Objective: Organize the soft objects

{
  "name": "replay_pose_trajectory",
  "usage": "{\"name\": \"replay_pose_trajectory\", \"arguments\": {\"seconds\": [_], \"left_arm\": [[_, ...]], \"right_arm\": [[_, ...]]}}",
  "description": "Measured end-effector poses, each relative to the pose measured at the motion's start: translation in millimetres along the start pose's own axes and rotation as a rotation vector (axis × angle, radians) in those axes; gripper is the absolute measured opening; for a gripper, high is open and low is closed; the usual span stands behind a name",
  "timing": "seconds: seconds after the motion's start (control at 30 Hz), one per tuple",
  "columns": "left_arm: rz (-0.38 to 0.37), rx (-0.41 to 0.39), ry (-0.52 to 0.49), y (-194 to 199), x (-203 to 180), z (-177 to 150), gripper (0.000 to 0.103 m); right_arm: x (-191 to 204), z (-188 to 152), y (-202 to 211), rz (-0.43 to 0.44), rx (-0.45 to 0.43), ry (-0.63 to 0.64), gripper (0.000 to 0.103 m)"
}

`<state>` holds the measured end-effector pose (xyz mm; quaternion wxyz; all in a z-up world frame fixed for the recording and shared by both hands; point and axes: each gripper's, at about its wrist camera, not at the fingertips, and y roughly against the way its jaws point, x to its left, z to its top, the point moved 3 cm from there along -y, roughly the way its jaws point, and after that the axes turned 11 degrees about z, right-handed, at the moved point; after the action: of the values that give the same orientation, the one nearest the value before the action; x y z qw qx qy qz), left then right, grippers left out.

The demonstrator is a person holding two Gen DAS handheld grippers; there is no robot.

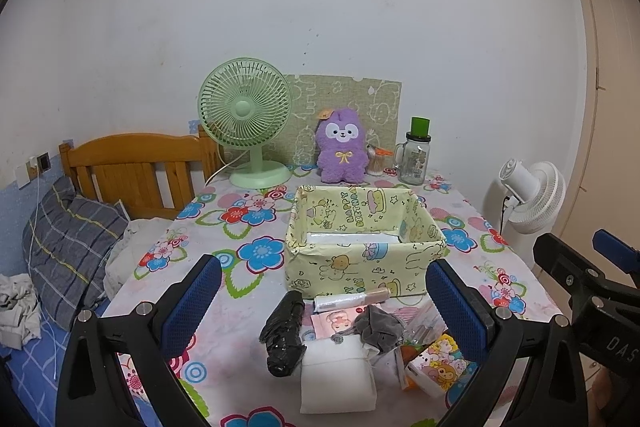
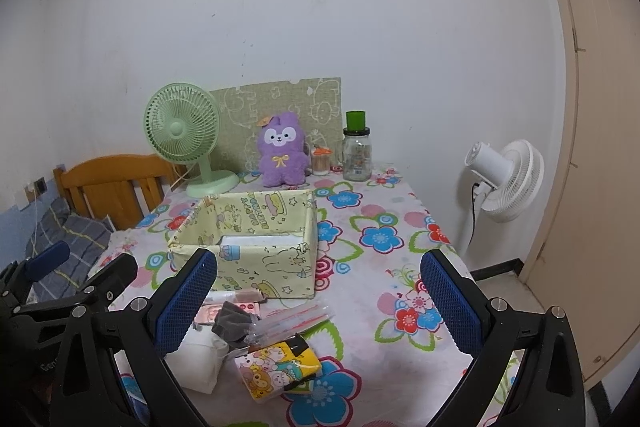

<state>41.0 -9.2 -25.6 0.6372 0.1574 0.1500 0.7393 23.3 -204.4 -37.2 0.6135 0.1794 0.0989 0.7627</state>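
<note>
Both claws, left (image 1: 324, 307) and right (image 2: 320, 299), gape wide, holding nothing. One yellow box (image 1: 360, 251), one purple plush (image 1: 342, 151), two fans on the far side.

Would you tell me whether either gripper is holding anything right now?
Nothing is held: the left gripper and right gripper are both open, above the table.

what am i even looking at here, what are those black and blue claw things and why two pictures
Those claws are two hand-held grippers, one per hand, each with a camera looking along its blue-padded fingers. One picture is from the left gripper, the other from the right gripper; both are open and hold nothing. On the floral tablecloth stands a yellow fabric box. In front of it lies a small pile: a white pouch, a black bundle, a grey cloth and a cartoon tissue pack. A purple plush sits behind.
</note>
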Motion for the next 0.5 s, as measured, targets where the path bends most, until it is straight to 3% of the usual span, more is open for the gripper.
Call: {"name": "replay_pose_trajectory", "arguments": {"seconds": [0.5], "left_arm": [[0.0,-0.001,0.0,0.3,-0.9,1.7,0.102]], "right_arm": [[-1.1,0.3,-1.0,-0.002,0.002,-0.001,0.102]]}}
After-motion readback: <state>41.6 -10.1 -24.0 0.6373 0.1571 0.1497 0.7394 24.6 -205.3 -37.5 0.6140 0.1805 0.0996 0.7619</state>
